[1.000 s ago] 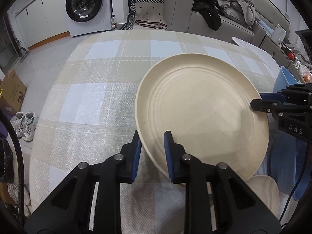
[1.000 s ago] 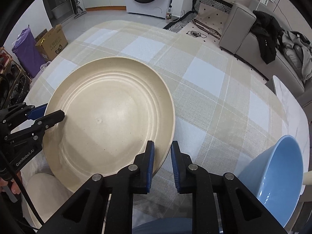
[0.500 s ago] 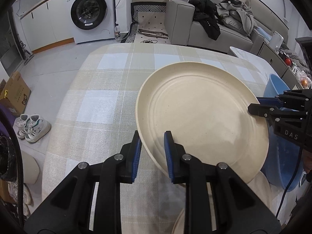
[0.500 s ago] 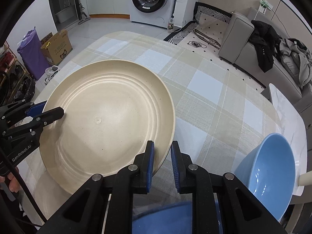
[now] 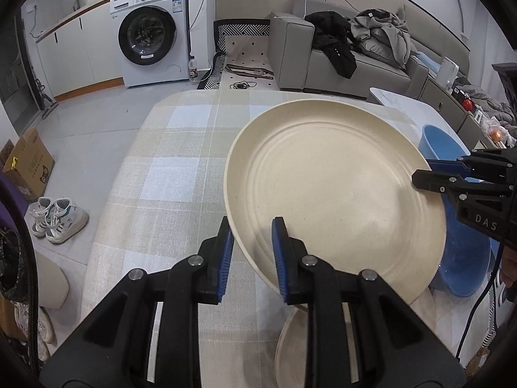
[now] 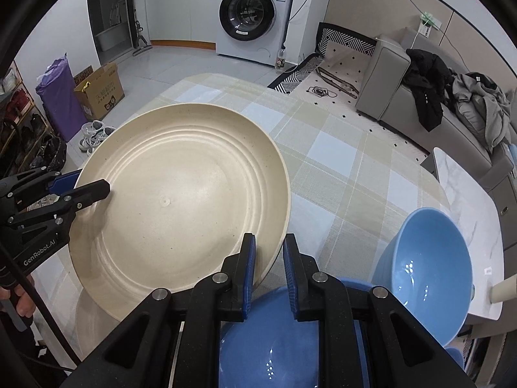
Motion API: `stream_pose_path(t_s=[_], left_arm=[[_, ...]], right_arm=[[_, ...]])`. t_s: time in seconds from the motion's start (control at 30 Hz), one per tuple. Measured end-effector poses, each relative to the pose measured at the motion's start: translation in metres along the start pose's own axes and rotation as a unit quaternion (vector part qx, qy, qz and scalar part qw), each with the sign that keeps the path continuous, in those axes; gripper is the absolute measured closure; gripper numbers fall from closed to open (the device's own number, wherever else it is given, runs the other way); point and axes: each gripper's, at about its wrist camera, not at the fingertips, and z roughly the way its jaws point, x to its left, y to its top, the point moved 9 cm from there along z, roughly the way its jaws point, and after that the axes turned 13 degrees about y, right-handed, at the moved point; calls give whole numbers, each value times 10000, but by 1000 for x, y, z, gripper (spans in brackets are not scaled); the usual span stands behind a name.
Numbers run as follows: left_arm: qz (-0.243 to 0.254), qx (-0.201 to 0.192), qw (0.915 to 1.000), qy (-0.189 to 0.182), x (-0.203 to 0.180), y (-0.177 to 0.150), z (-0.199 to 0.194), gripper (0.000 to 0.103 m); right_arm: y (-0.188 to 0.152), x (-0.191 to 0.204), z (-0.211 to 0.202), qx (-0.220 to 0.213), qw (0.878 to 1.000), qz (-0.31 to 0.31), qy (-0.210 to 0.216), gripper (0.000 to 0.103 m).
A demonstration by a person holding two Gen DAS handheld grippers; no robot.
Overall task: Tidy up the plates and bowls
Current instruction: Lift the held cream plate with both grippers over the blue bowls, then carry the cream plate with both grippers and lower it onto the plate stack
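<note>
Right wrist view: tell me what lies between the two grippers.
The large cream plate spans the whole stretch, with the left gripper on one rim and the right gripper on the opposite rim. The left wrist view shows the same.

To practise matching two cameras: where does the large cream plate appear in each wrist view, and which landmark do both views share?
Left wrist view: the cream plate fills the centre-right, its near rim between the left tongs.
Right wrist view: the cream plate sits centre-left, its near rim between the right tongs.
Shared landmark: the washing machine at the top of both.
</note>
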Motion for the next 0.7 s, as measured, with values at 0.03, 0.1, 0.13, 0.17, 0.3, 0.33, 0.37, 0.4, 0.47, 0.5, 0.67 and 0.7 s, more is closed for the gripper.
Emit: stream_pose_path(t_s=[0.03, 0.1, 0.13, 0.17, 0.3, 0.33, 0.37, 0.4, 0.47, 0.5, 0.67, 0.7], left_arm=[[0, -14, 10000, -17, 0, -1, -4, 83], [-4, -28, 10000, -46, 0, -4, -11, 83], [-2, -38, 10000, -50, 0, -6, -15, 83], [7, -45, 10000, -50, 1, -7, -19, 83], [-17, -81, 9999, -86, 4, -11, -31, 83], [-16, -94, 9999, -85, 5, -13, -34, 83], [-7, -94, 9999, -80, 5, -15, -37, 83], [3, -101, 9999, -74, 6, -15, -38, 83], [6, -131, 9999, -79, 6, -17, -44, 83], [-4, -140, 9999, -91, 6, -18, -46, 83], [-7, -154, 9998, -151, 10, -26, -56, 83], [-8, -173, 9997, -160, 11, -28, -60, 83]], right_arm=[[-1, 2, -3, -20, 10000, 1, 2, 85], [-2, 4, -7, -68, 10000, 4, 10, 85], [-4, 5, -10, -81, 10000, 6, 20, 85], [-5, 7, -13, -104, 9999, 2, 30, 85], [-11, 15, -25, -240, 9997, -16, 87, 85], [-13, 18, -28, -284, 9995, -5, 113, 85], [-14, 20, -30, -316, 9994, 0, 119, 85], [-16, 22, -32, -344, 9993, -2, 117, 85], [-20, 27, -37, -396, 9992, -19, 112, 85], [-21, 29, -39, -420, 9990, -18, 123, 85], [-31, 39, -48, -509, 9986, -15, 163, 85], [-33, 42, -50, -530, 9985, -35, 162, 85]])
